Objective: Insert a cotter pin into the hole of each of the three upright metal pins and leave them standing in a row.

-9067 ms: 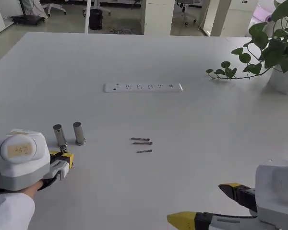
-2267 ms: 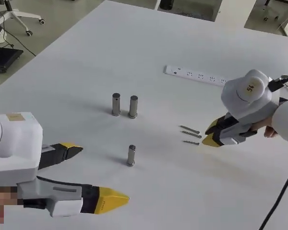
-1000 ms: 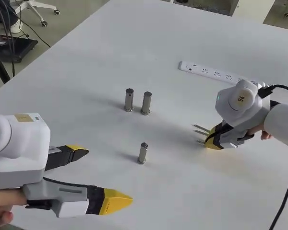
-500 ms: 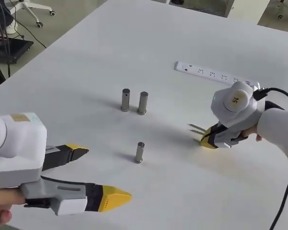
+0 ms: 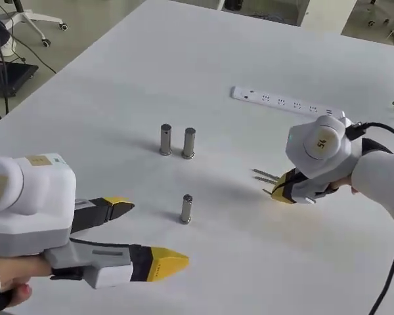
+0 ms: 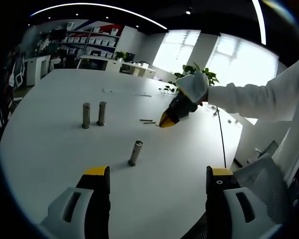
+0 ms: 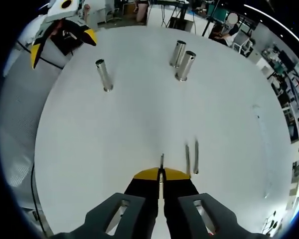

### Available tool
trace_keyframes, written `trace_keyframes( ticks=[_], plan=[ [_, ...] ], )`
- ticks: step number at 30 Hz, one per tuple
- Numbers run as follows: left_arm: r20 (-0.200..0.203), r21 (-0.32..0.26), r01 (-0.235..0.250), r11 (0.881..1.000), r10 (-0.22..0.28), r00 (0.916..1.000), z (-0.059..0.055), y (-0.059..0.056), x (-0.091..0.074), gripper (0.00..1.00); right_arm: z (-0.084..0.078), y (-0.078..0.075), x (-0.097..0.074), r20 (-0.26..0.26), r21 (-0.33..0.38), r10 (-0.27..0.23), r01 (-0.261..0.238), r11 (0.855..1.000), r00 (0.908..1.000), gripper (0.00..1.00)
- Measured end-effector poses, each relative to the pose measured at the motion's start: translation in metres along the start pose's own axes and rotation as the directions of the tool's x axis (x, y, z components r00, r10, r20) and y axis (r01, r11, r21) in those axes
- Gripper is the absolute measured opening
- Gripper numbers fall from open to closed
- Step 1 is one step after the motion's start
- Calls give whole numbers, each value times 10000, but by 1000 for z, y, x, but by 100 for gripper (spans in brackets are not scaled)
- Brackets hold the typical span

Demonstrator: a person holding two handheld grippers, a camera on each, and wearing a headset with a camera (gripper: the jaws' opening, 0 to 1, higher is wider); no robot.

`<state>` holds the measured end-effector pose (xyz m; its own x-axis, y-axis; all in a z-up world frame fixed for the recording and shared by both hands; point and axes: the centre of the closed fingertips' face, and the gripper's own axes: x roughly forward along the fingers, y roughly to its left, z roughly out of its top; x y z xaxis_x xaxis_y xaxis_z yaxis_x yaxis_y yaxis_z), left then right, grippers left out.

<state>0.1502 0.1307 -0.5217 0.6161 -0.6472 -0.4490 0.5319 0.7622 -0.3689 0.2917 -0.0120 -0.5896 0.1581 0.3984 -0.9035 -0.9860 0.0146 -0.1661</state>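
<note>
Right gripper (image 7: 161, 175) jaws pinch 1 cotter pin (image 7: 162, 162) by its end; it may slip. Left gripper (image 6: 158, 172) jaws wide open, empty

White housings, black yellow-tipped jaws on left gripper (image 5: 156, 234) and right gripper (image 5: 274, 192); white sleeve (image 5: 381, 180), black cable (image 5: 374, 124), label (image 5: 322, 142) perhaps 54.

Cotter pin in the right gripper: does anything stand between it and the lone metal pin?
Nothing visible. Bare table lies between the right gripper, shut on a cotter pin, and the lone metal pin.
</note>
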Motion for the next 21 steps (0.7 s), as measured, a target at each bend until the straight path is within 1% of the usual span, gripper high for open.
trace_keyframes(
  ticks=[3, 4, 7, 9, 11, 13, 14, 17, 20, 21],
  plan=[
    [175, -8, 212, 9998, -212, 9996, 9, -4, 3, 72, 6, 3, -8, 433, -73, -185, 189, 9998, 9989, 0],
    [314, -9, 303, 9995, -302, 9991, 14, -6, 5, 70, 12, 5, -13, 749, -142, -255, 267, 9995, 9969, 0],
    [565, -19, 473, 9989, -471, 9973, 25, -9, 9, 69, 19, 8, -25, 1068, -174, -576, 598, 9981, 9926, 0],
    [709, 7, 551, 9985, -551, 9960, 32, -11, 12, 67, 26, 11, -34, 1352, -158, -798, 827, 9965, 9876, 0],
    [726, 21, 689, 9976, -689, 9950, 38, -14, 15, 62, 34, 15, -43, 1683, -85, -987, 1016, 9948, 9808, 0],
    [760, 39, 800, 9968, -801, 9939, 42, -17, 18, 56, 39, 19, -50, 1893, -100, -1123, 1163, 9932, 9755, 0],
    [760, -10, 904, 9959, -901, 9930, 45, -19, 21, 56, 43, 22, -55, 2066, -121, -1238, 1290, 9916, 9706, 0],
    [666, -186, 1123, 9935, -1108, 9916, 47, -24, 27, 55, 50, 29, -62, 2331, -105, -1379, 1443, 9895, 9626, 0],
    [666, -145, 1252, 9920, -1240, 9900, 51, -30, 35, 47, 57, 40, -67, 2564, -239, -1589, 1706, 9851, 9534, 0],
    [681, -183, 1263, 9918, -1248, 9898, 51, -30, 37, 44, 58, 41, -68, 2586, -271, -1611, 1738, 9844, 9525, 0]
  ],
)
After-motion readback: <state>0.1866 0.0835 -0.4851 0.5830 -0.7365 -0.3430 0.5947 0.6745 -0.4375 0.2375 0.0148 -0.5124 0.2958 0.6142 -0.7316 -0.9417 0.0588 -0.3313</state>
